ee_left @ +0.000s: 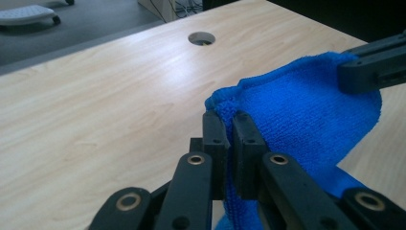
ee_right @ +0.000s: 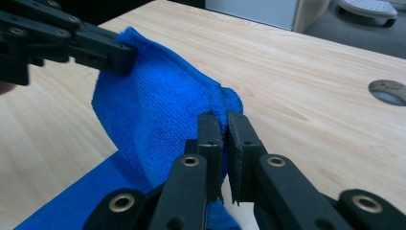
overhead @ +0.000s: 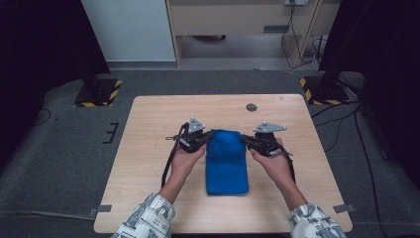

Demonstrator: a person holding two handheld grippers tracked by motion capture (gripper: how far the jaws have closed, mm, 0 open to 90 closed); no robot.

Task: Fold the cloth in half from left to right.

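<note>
In the high view, a blue microfibre cloth (overhead: 227,162) lies in the middle of the wooden table (overhead: 148,148), a little closer to the near edge. It is folded into a long strip, and its long axis runs from the near edge toward the far edge. The left gripper (overhead: 203,140) holds the far left corner of the strip and the right gripper (overhead: 245,140) holds the far right corner. Each gripper points inward at the cloth from its own side, so the cloth lies between them and both hands are equally near to it. The far end looks raised, while the near end rests flat on the table.

In the left gripper view, the two black jaws are pressed together on the hemmed corner of the cloth (ee_left: 306,120). The cloth stretches away to the right gripper (ee_left: 371,67), which pinches the opposite corner.

In the right gripper view, the jaws are likewise closed on a corner of the cloth (ee_right: 158,120), and the left gripper (ee_right: 112,55) bites the other corner at the upper left. I judge that the next move is to carry the lifted far end along the long axis toward the near edge, to fold the strip in half.
</note>
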